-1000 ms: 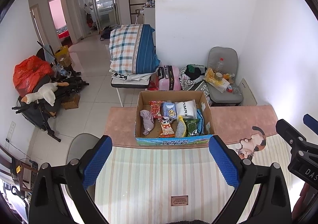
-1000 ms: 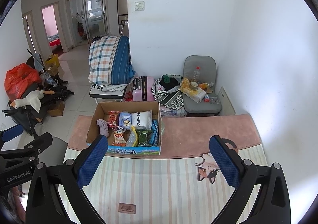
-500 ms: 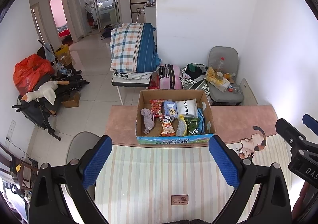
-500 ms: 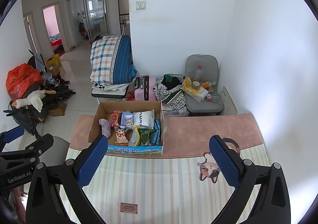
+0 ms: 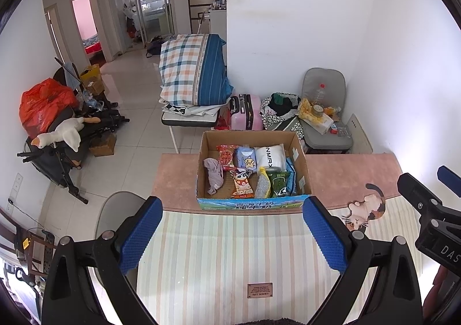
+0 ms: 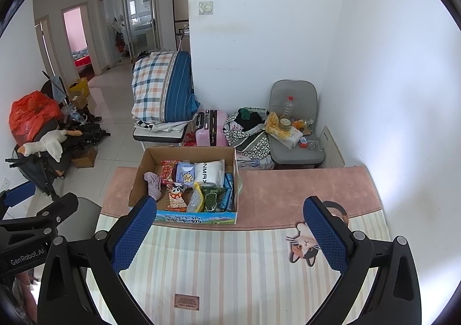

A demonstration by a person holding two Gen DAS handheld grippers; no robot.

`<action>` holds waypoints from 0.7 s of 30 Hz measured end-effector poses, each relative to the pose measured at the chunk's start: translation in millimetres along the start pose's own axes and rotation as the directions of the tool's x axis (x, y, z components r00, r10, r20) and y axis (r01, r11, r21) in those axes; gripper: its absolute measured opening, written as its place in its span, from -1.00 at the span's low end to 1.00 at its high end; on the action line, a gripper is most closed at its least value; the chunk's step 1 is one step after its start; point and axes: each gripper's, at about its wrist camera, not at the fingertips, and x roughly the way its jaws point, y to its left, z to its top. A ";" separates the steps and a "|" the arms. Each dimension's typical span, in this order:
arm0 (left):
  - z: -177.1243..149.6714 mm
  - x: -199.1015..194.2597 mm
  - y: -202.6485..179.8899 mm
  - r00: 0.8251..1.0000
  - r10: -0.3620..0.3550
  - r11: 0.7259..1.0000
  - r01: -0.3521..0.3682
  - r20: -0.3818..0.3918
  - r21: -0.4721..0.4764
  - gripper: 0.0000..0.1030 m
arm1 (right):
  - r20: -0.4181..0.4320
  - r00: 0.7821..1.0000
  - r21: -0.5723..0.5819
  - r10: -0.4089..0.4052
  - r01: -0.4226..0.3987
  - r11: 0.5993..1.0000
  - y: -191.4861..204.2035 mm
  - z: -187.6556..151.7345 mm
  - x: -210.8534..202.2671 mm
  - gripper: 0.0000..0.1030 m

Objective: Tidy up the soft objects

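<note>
Both of your jaws stand wide apart with nothing between them: your left gripper (image 5: 232,215) and your right gripper (image 6: 230,218) each hang over the striped mat (image 5: 224,250), short of the one cardboard box (image 5: 304,165) that sits on the pink cloth (image 5: 175,178) at the far side of the table. From the left wrist view the box lies straight ahead between your blue pads (image 5: 141,235); from the right wrist view it lies ahead and to the left, and your left finger overlaps its near corner. Inside it you have one crumpled grey cloth (image 5: 213,175) against the left wall, one red snack packet (image 5: 226,156), one light-blue packet with a star figure (image 5: 246,157), one white pouch with black letters (image 5: 270,156), one cartoon snack bag (image 5: 242,186), one yellow-edged clear bag (image 5: 262,185), one green packet (image 5: 278,183) and one blue packet (image 5: 291,176) along the right wall. One cat figure (image 5: 364,211) is printed on the mat to the right of the box.
</note>
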 end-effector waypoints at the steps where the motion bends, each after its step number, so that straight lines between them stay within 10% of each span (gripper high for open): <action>1: -0.2 0.8 -0.8 1.000 0.000 1.000 0.000 -0.001 0.000 0.94 | -0.001 1.000 0.000 0.002 -0.002 1.000 0.3 0.2 -0.1 1.00; 21: -0.5 1.7 -7.0 1.000 0.019 1.000 -0.019 0.012 0.001 0.94 | 0.010 1.000 -0.009 0.013 -0.013 1.000 3.2 1.0 -0.5 1.00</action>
